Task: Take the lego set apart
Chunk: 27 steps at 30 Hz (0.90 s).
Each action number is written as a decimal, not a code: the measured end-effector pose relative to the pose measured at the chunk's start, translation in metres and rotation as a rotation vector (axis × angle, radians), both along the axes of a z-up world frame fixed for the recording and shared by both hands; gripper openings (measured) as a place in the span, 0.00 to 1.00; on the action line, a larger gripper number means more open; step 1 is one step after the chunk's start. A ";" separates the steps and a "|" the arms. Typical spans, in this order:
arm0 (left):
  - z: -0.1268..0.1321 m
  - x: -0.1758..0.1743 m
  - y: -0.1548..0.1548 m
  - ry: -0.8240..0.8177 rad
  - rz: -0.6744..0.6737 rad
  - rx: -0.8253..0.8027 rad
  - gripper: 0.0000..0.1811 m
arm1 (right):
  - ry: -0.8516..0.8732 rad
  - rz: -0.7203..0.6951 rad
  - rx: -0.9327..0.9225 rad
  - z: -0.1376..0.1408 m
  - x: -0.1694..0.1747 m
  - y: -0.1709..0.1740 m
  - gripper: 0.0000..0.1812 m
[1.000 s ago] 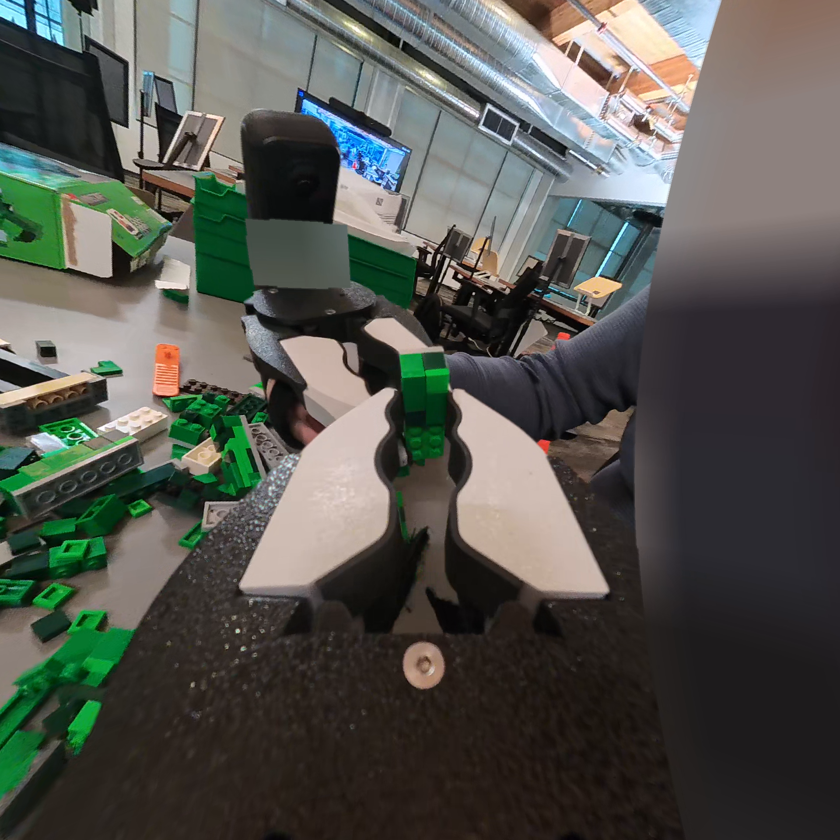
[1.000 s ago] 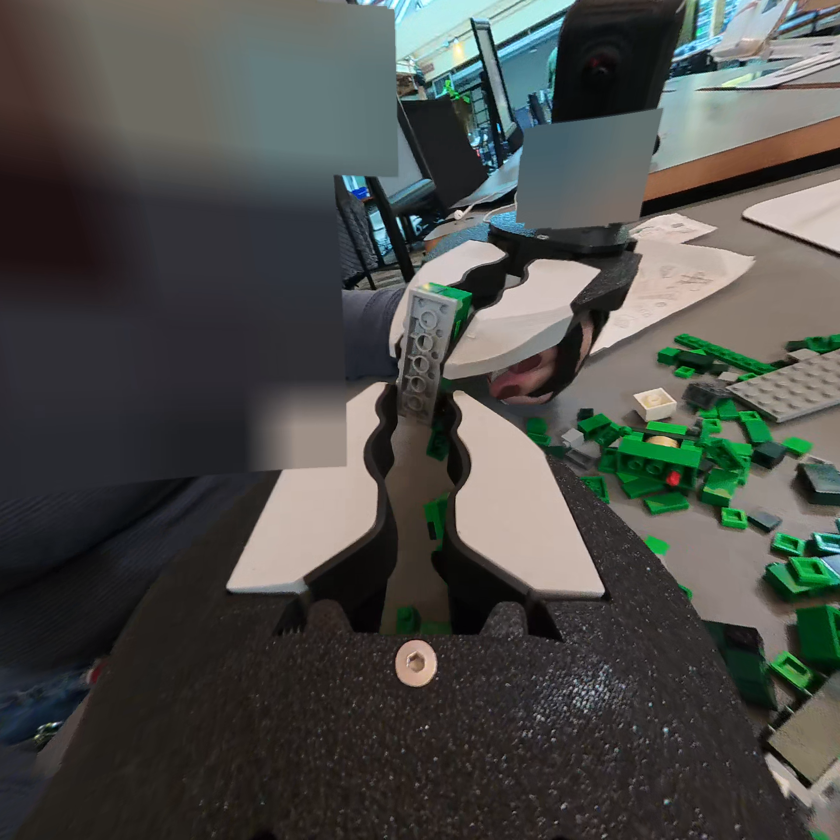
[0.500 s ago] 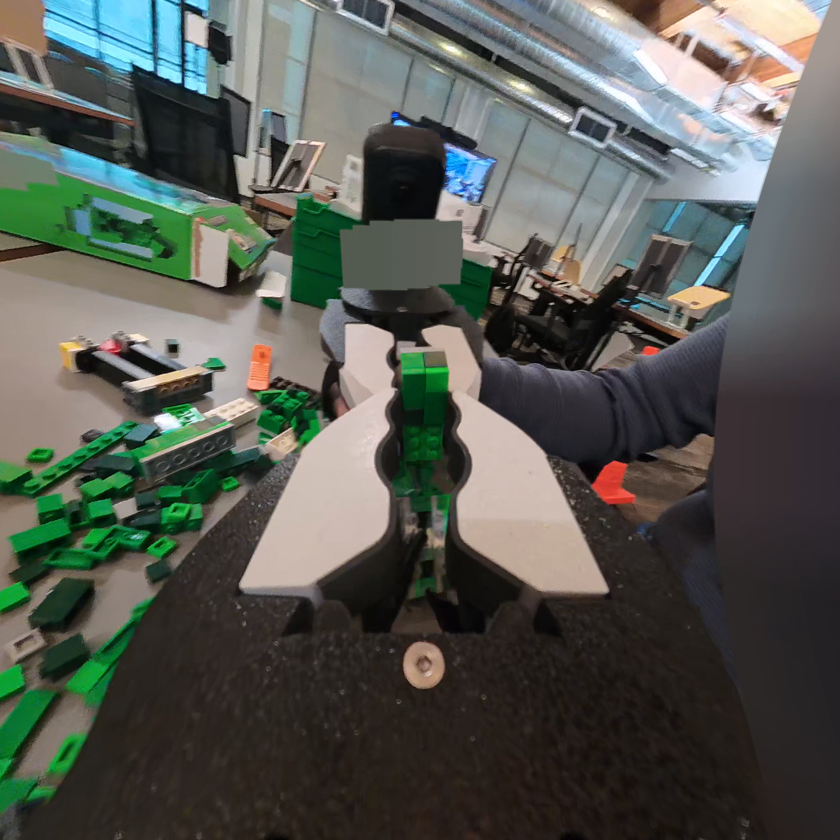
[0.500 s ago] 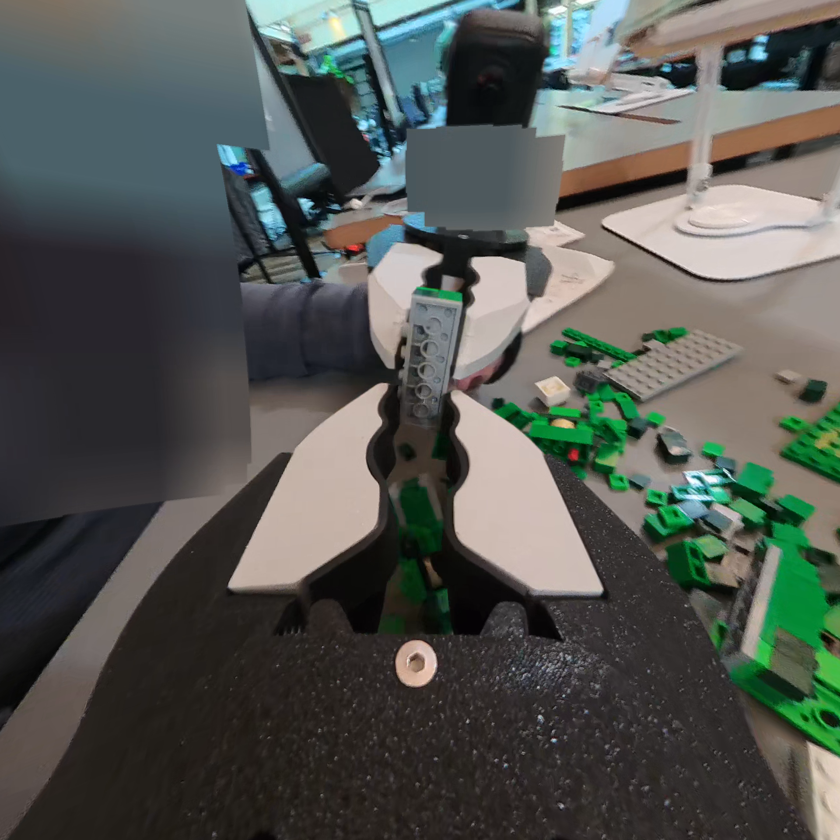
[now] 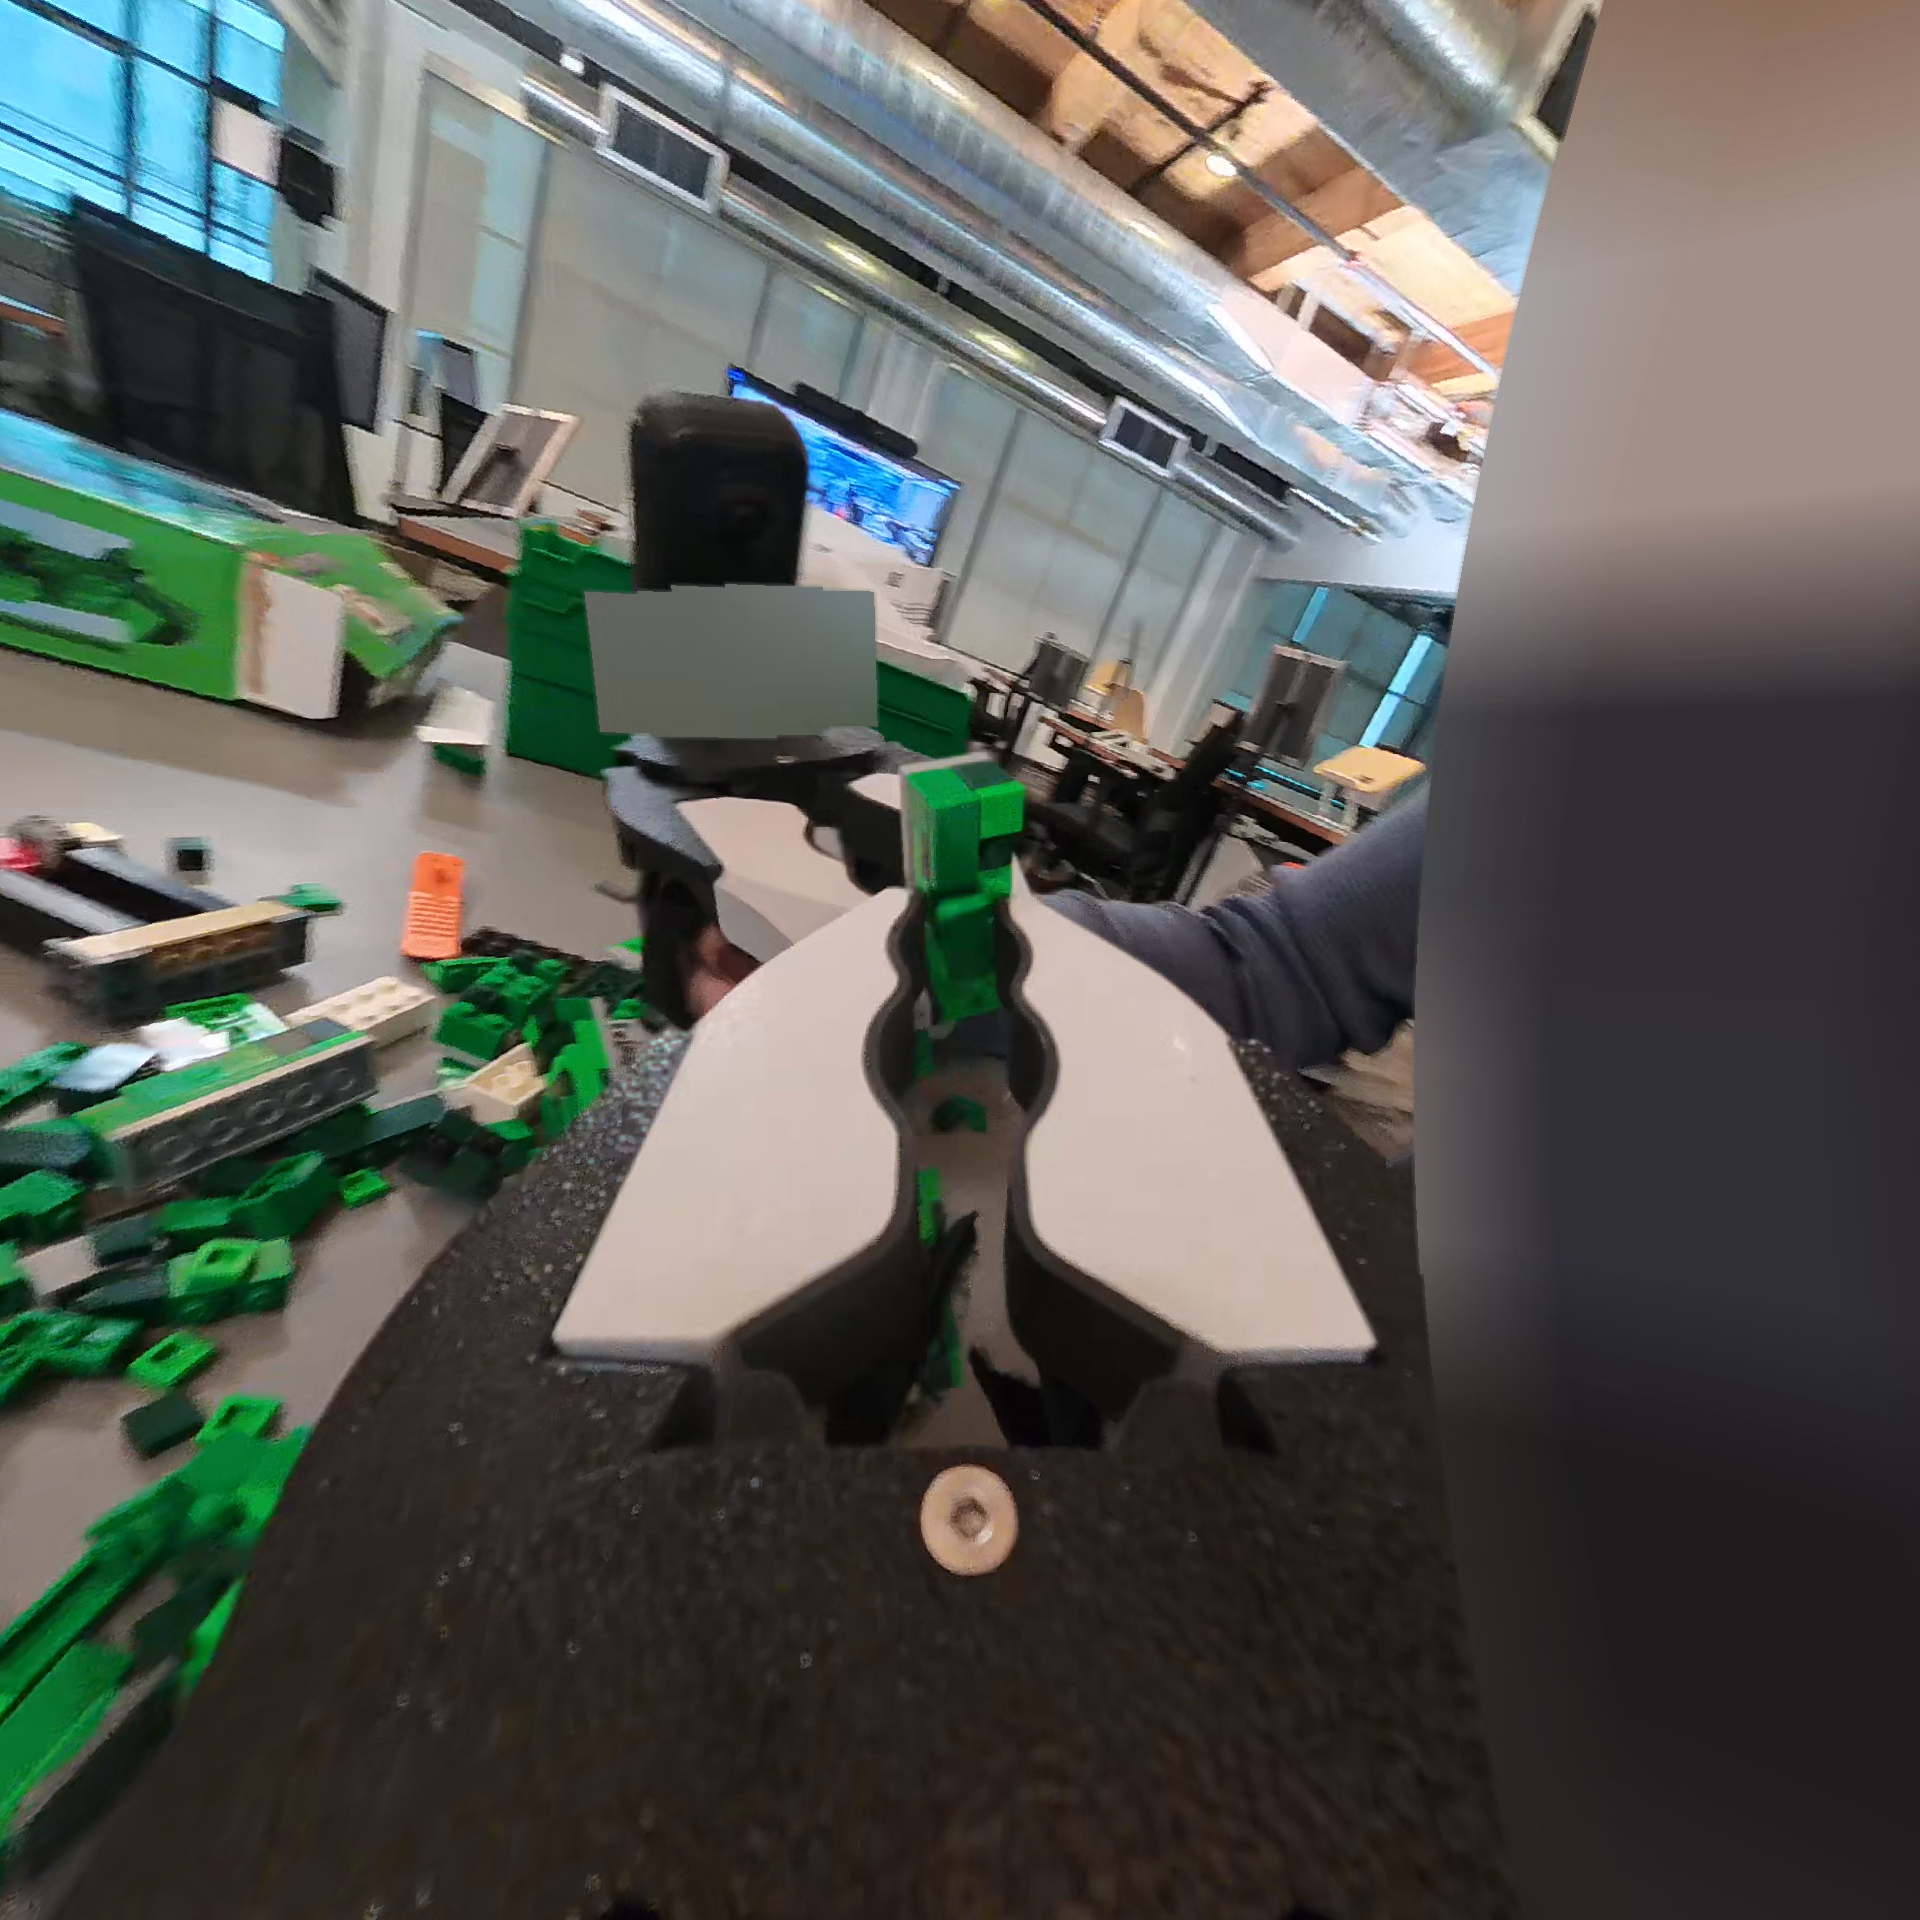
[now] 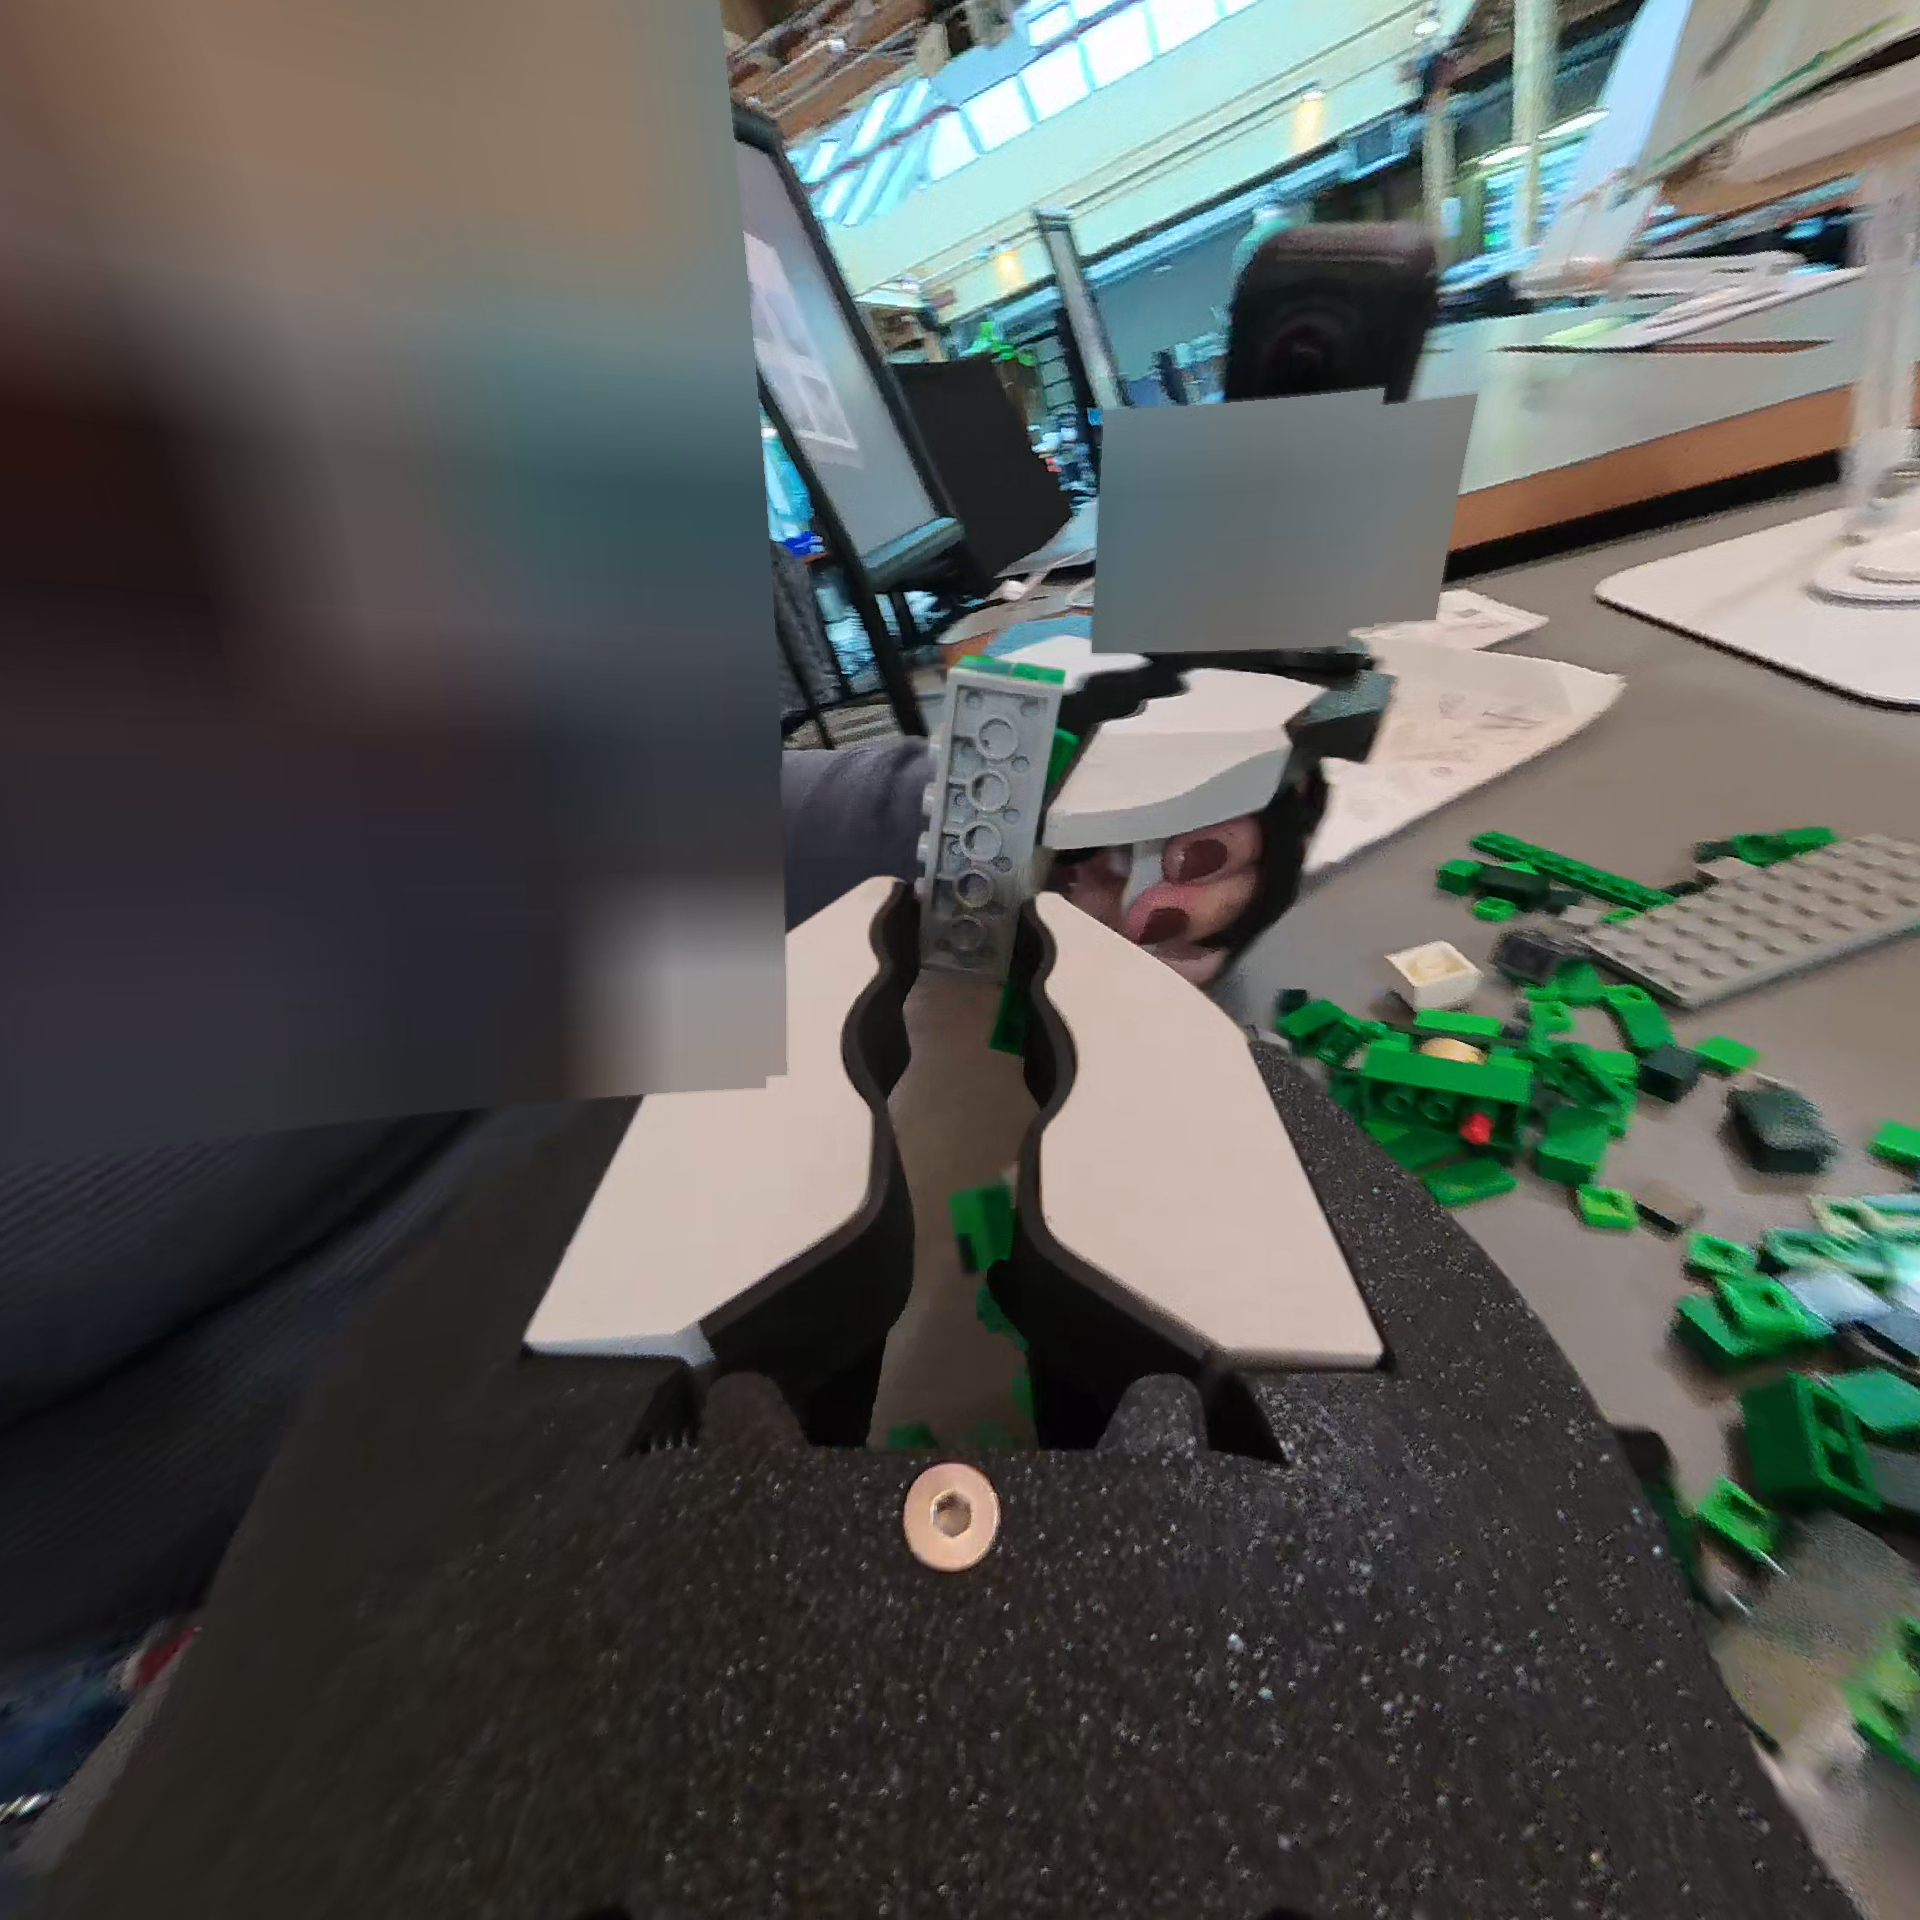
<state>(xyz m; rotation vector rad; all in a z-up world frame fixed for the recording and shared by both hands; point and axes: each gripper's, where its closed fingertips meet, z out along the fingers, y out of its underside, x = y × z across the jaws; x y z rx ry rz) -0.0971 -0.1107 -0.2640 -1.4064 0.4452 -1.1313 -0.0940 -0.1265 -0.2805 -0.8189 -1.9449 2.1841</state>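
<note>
left tool (image 5: 956, 925) pinching studded green-grey brick stack (image 5: 961, 883) | right tool (image 6: 961, 920) pinching it too

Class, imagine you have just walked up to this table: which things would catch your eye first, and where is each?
First, the small lego assembly held up between both grippers: green bricks facing the left gripper, a grey plate facing the right gripper. Next, the scatter of loose green pieces across the grey table. An orange brick separator lies alone behind them.

Left tool (image 5: 958, 925) clamps green brick stack (image 5: 961, 883).
</note>
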 end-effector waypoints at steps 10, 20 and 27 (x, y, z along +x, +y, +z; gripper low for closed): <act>-0.026 -0.012 0.022 0.142 0.182 -0.127 0.14 | -0.054 -0.261 0.200 -0.024 -0.023 0.028 0.10; -0.014 0.003 0.005 0.179 0.065 -0.026 0.09 | -0.009 -0.076 0.088 -0.007 -0.005 0.007 0.10; -0.013 0.010 -0.001 0.141 -0.020 -0.039 0.09 | -0.036 0.029 0.017 -0.006 0.005 0.001 0.10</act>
